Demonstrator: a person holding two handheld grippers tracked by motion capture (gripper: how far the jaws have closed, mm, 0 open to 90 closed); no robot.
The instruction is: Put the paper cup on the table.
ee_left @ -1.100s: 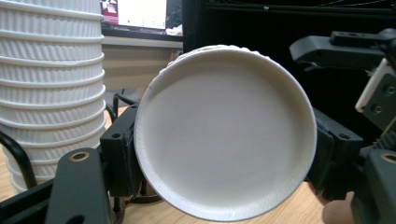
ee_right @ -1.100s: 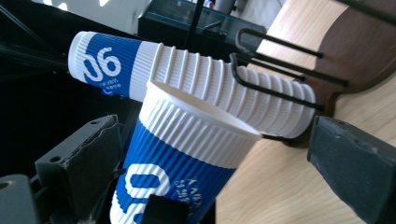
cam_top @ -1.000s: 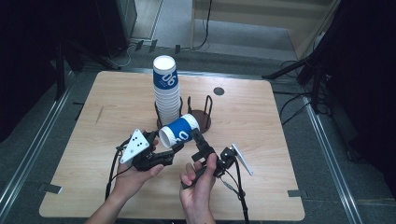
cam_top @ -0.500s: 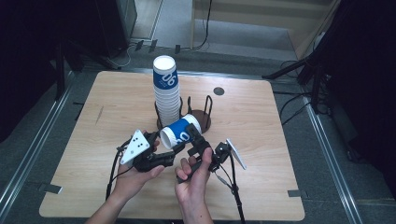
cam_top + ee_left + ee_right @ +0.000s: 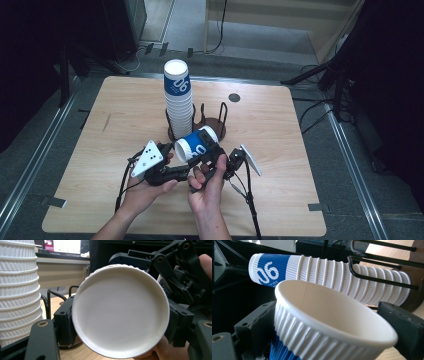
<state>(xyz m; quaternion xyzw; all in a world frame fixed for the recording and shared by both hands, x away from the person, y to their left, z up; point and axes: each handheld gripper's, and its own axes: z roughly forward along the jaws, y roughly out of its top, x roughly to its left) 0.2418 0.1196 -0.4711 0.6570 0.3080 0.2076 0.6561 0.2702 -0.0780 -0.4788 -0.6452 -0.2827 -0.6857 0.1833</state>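
a single paper cup lies sideways just above the counter, clamped by both the left tool and right tool (apparently mid-handover), so next one tool should release before restacking.

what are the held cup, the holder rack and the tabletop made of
Held cup: likely paper, matte white, ribbed outer wall with blue print. Holder rack: thin black loops, probably metal wire, on a dark round base. Tabletop: pale wood-grain surface, wood or laminate.
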